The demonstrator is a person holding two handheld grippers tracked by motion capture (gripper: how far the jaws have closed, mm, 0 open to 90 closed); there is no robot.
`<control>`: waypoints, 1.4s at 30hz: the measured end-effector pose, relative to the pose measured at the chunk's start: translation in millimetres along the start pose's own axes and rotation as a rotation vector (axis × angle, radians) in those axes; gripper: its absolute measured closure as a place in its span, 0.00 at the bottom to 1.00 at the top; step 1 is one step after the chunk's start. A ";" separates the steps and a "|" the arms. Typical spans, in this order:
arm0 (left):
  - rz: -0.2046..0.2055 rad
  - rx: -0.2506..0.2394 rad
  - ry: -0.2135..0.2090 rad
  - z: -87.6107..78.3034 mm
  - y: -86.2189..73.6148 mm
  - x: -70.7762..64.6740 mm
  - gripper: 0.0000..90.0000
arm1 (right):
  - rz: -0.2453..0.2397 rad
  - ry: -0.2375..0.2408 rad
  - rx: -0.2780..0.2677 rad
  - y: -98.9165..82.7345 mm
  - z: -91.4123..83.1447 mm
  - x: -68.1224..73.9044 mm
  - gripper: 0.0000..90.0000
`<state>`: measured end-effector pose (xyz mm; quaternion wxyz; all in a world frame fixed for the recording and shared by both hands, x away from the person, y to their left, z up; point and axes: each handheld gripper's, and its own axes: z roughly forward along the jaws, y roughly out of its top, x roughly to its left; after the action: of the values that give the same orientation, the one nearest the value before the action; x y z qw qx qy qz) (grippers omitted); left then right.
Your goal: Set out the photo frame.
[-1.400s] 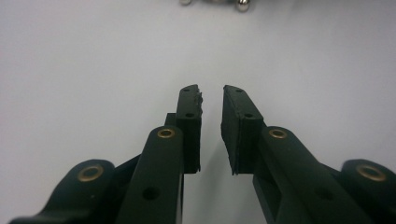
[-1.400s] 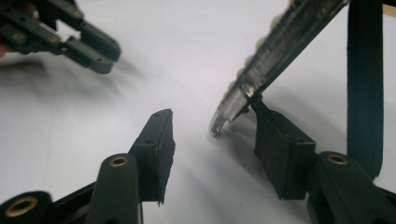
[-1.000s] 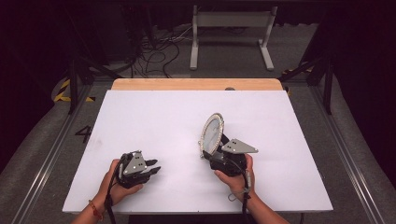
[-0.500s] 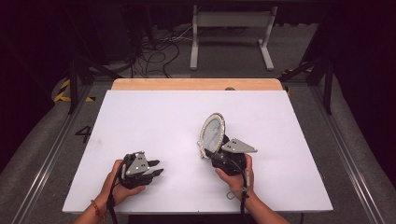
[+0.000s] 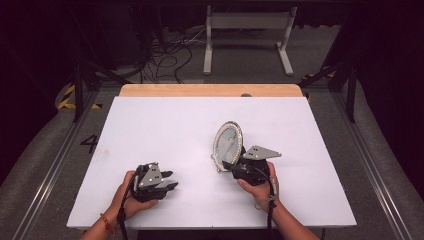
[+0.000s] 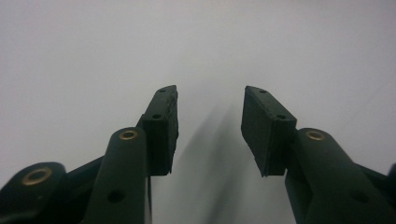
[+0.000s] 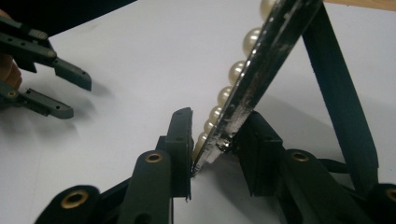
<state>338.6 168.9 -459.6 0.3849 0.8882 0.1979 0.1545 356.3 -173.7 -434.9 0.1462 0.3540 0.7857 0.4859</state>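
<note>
Pearl-rimmed frame [image 7: 261,60] clamped between right gripper [image 7: 212,144] jaws

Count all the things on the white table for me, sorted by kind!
Grippers: 2, the left gripper and the right gripper
Oval picture frames with pearl rims: 1, the pearl frame
Total: 3

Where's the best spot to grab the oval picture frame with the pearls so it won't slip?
Probably its thin bottom edge, pinched front to back. The picture frame stands nearly upright on the table, pearls on the front, a dark prop leg behind. The right gripper comes in low from the person's side, clamping there beside that leg.
</note>
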 end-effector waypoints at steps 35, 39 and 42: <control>-0.135 -0.123 -0.117 82.4 87.9 43.9 0.26 | -0.027 -0.017 -0.045 4.4 -22.2 -2.7 0.82; -0.115 -0.143 -0.138 87.5 93.4 41.4 0.25 | -0.010 0.005 -0.040 4.4 -23.7 -6.1 0.83; -0.111 -0.126 -0.137 94.6 95.7 39.1 0.26 | -0.011 0.016 -0.033 5.2 -24.2 -9.1 0.83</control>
<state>435.5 68.6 -445.6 0.4608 0.8582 0.2100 0.0838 351.0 -194.7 -419.7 0.1483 0.3433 0.7806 0.5008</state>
